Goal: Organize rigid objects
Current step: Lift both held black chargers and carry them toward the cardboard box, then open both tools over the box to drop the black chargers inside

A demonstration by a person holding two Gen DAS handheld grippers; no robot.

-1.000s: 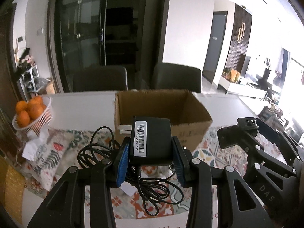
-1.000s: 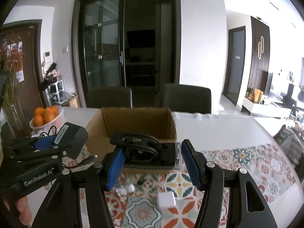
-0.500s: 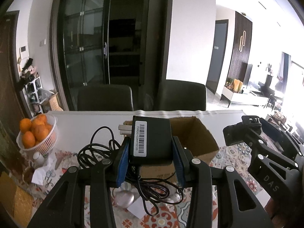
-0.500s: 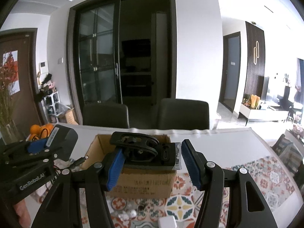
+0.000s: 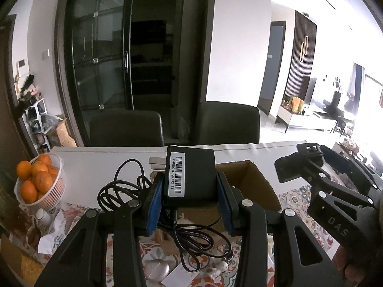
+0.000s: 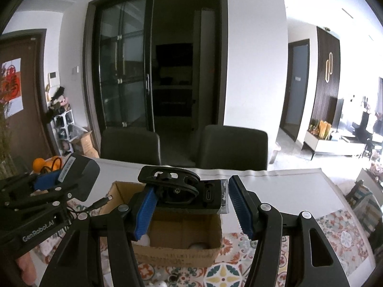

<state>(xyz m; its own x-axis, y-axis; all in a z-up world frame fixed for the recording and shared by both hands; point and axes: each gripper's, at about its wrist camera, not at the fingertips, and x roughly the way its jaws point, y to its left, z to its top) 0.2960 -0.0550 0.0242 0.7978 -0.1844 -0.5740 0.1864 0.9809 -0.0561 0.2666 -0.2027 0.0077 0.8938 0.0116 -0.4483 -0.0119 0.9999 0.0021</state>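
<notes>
Since the earlier frame both grippers have risen, and the cardboard box (image 6: 177,229) now sits lower in each view, partly behind the held items. We hold the black power adapter (image 5: 190,177) in the left gripper (image 5: 189,199), jaws clamped on its sides; its coiled cable (image 5: 124,191) hangs at lower left of the frame. The right gripper (image 6: 191,205) carries a black device with a mount (image 6: 185,191), pressed against the left pad; we cannot tell whether the right pad touches it. A basket of oranges (image 5: 38,186) stands on the tabletop (image 5: 95,160) at left.
</notes>
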